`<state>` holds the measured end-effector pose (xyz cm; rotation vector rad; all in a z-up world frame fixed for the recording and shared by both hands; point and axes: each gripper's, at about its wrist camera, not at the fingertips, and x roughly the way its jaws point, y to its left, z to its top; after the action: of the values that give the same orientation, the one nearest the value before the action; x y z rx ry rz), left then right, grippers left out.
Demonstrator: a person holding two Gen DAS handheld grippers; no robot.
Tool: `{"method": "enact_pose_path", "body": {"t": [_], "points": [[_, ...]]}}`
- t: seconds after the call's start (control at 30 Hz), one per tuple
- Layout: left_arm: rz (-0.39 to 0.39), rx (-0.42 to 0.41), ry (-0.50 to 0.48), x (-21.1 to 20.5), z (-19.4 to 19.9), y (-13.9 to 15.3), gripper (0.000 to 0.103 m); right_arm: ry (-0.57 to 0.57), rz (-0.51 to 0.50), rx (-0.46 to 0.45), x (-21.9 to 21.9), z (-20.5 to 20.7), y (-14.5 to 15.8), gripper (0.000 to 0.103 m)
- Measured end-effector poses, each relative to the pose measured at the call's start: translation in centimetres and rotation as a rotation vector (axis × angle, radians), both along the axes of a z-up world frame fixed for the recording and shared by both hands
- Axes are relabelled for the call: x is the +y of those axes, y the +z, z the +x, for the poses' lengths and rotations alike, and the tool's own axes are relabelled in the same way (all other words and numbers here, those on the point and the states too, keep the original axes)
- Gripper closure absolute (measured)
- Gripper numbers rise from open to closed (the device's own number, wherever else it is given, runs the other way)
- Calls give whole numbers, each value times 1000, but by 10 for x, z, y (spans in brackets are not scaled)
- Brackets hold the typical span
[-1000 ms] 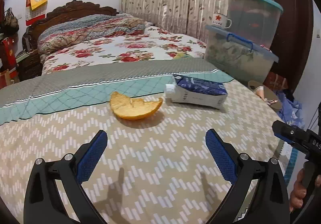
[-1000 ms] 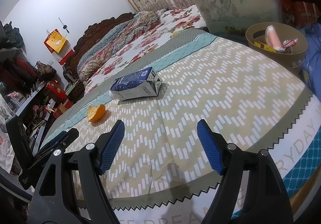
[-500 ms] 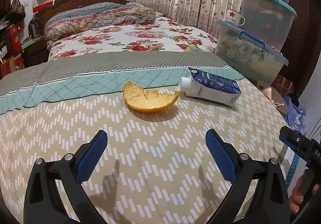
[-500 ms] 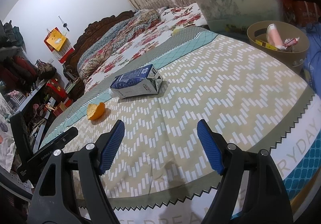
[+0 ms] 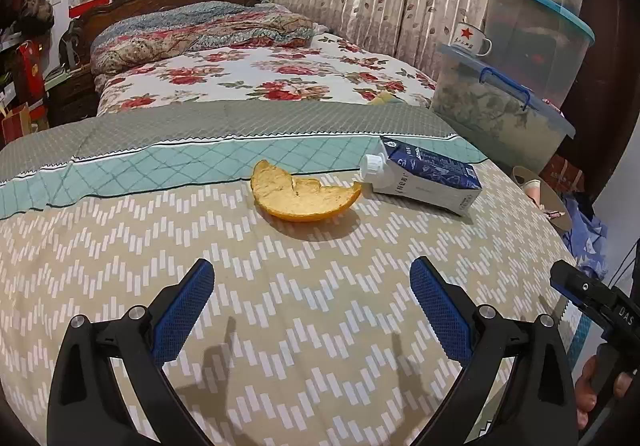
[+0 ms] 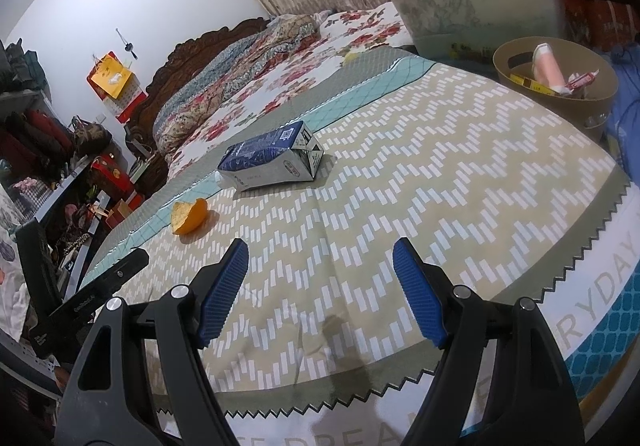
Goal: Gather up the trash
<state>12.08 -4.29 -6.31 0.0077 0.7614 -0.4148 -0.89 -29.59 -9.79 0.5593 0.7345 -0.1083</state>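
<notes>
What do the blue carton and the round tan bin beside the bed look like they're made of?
Blue and white drink carton: likely coated paperboard, given its folded seams, slight sheen and white plastic screw cap. Round tan bin: probably matte plastic, smooth and thin-walled; not certain.

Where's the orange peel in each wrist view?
Left wrist: orange peel sits centre frame on the bedspread, ahead of the open jaws, just left of the carton's cap.
Right wrist: orange peel is small at left of centre, beyond the left finger, left of and nearer than the carton.
Shared landmark: the blue carton, lying on its side beside the peel.
</notes>
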Motion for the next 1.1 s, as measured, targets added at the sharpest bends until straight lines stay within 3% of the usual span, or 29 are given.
{"method": "enact_pose_path", "body": {"t": [1.1], "points": [[-18,-64,30,1,-8,5,9,10,3,11,1,2,-7,28]]}}
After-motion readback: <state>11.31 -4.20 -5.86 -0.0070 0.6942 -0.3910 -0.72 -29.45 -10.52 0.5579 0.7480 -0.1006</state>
